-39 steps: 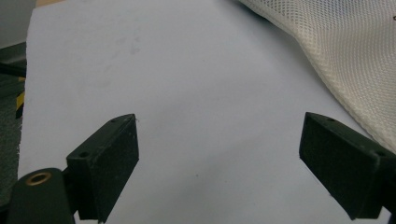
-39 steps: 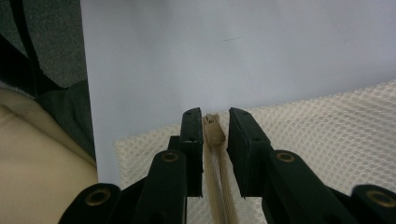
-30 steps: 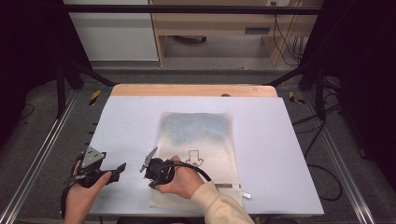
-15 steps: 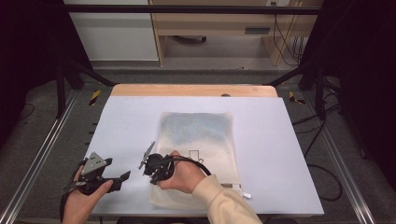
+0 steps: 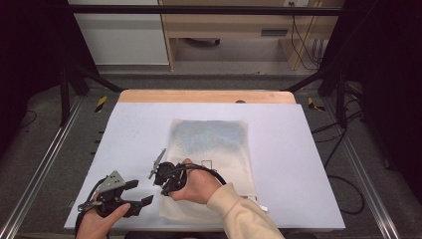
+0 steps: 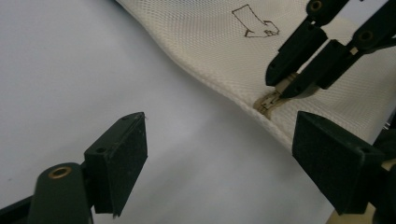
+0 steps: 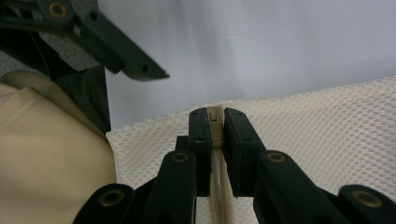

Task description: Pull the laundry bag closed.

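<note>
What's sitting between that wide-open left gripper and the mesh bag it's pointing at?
Nothing: in the left gripper view only bare white table separates the open left gripper from the edge of the cream mesh zip bag, whose zipper pull the right gripper pinches.

The high view looks forward and down over the whole worktop [image 5: 308, 149]; both tool views sit close, apparently sharing the mesh bag's [image 6: 210, 42] zipper edge.

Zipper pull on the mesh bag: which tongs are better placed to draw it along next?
Right. The right tongs are already shut on the zipper pull at the mesh bag edge. The left tongs stand open over bare table beside the bag, better suited to pinning the fabric.
</note>
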`<state>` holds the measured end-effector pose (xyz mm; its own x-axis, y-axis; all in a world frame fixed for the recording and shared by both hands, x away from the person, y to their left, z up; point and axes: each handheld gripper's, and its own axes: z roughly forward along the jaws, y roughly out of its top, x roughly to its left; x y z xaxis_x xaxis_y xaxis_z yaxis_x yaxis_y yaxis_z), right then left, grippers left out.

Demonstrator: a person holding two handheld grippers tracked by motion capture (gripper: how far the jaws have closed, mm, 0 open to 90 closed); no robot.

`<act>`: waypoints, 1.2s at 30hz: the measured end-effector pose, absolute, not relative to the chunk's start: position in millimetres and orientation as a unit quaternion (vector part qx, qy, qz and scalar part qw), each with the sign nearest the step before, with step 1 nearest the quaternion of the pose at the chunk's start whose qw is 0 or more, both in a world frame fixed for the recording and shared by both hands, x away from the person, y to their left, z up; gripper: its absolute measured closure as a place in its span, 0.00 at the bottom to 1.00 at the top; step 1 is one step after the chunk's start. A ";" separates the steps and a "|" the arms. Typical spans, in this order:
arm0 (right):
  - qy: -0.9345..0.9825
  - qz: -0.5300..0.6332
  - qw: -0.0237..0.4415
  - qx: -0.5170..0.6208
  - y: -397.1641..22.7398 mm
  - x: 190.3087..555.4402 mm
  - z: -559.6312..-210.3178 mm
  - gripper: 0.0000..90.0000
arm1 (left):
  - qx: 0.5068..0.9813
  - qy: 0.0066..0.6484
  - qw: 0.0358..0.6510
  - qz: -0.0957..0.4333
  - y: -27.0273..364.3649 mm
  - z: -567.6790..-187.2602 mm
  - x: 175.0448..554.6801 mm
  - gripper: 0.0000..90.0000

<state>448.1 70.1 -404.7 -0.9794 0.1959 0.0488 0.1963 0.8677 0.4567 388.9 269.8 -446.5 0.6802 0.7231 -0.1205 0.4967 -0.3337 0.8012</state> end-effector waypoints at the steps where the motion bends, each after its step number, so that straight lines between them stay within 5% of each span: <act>1: -0.966 -0.236 0.003 -0.102 69.9 448.5 -404.5 0.91 | 0.808 0.376 0.436 0.126 268.4 -446.9 388.9 0.20; 14: -0.964 -0.244 0.003 -0.101 69.4 449.4 -403.3 0.91 | 0.815 0.365 0.443 0.075 233.2 -458.1 389.0 0.20; 36: -0.961 -0.258 -0.002 -0.097 67.5 447.5 -394.8 0.91 | 0.828 0.351 0.437 0.015 222.7 -472.0 406.0 0.54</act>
<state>447.5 67.5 -394.8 -0.9812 0.1874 0.0462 0.1854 0.8479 0.4967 406.0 222.7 -472.0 0.7538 0.5934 -0.2824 0.5679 -0.3719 0.7343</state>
